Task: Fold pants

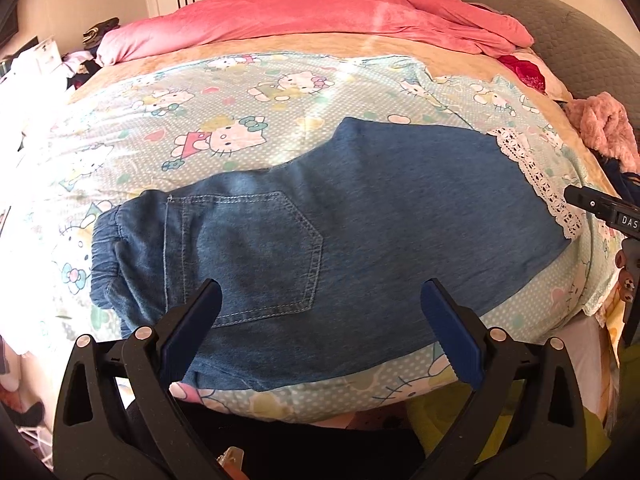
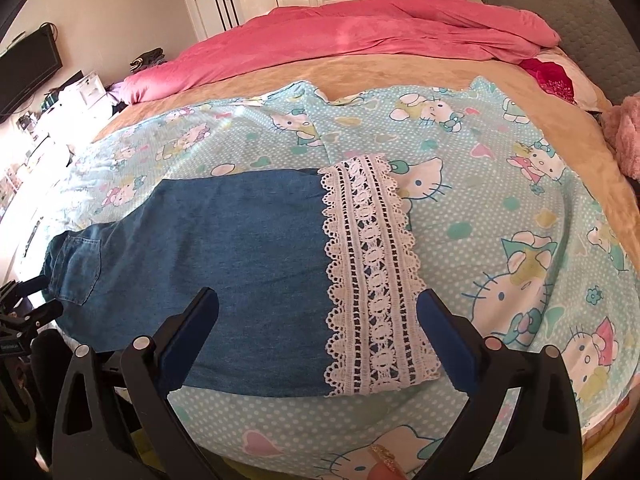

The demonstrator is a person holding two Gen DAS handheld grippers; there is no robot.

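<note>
Left wrist view: pants (image 1: pixel 360 216) lie flat on a cartoon sheet (image 1: pixel 240 92), lace hem (image 1: pixel 532 176) to the right. Left gripper (image 1: pixel 320 300) hangs above the pocket, fingers spread, empty. Right gripper (image 2: pixel 318 300) is likewise open above the hem.

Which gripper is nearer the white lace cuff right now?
Right. The right gripper hangs open directly over the lace cuff of the pants. The left gripper, also open, is at the waistband end by the back pocket.

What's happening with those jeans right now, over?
Left tongs open, right tongs open. Denim pants flat on cartoon sheet, legs stacked, lace hem right. Nothing blocking.
</note>
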